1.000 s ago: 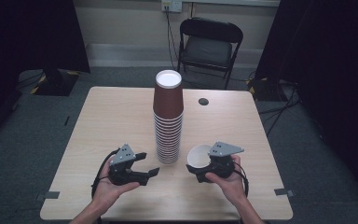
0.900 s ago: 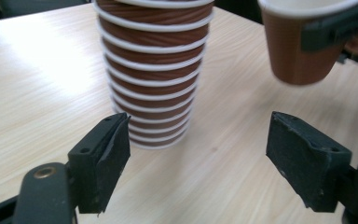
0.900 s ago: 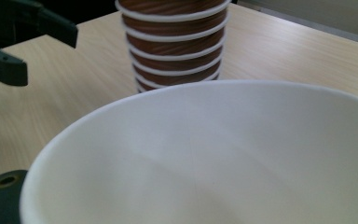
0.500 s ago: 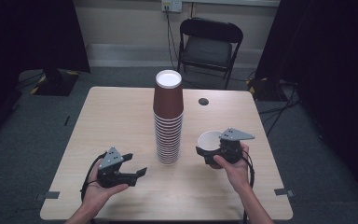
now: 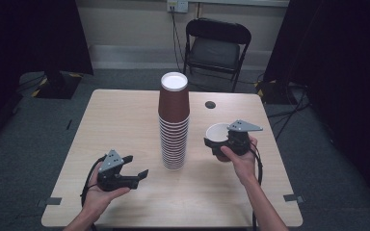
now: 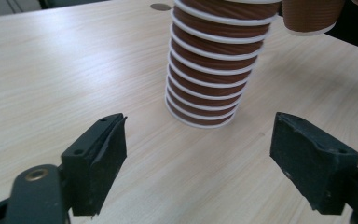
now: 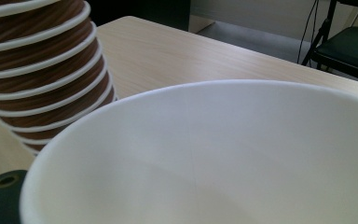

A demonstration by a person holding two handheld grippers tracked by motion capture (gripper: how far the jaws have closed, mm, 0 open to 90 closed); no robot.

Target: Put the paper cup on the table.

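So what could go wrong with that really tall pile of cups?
The cup stack is tall and narrow, and the right gripper holds a loose cup close beside it; a bump might topple it. The left gripper, jaws just opened and empty, points at the stack's base and could nudge it.

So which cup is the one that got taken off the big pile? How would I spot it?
Find the wooden table with the tall stack of brown cups in its middle. Look just to the right of that stack, where the right gripper holds a single cup off the table. It is the one cup apart from the stack, and it is open side up, so you see its white inside.
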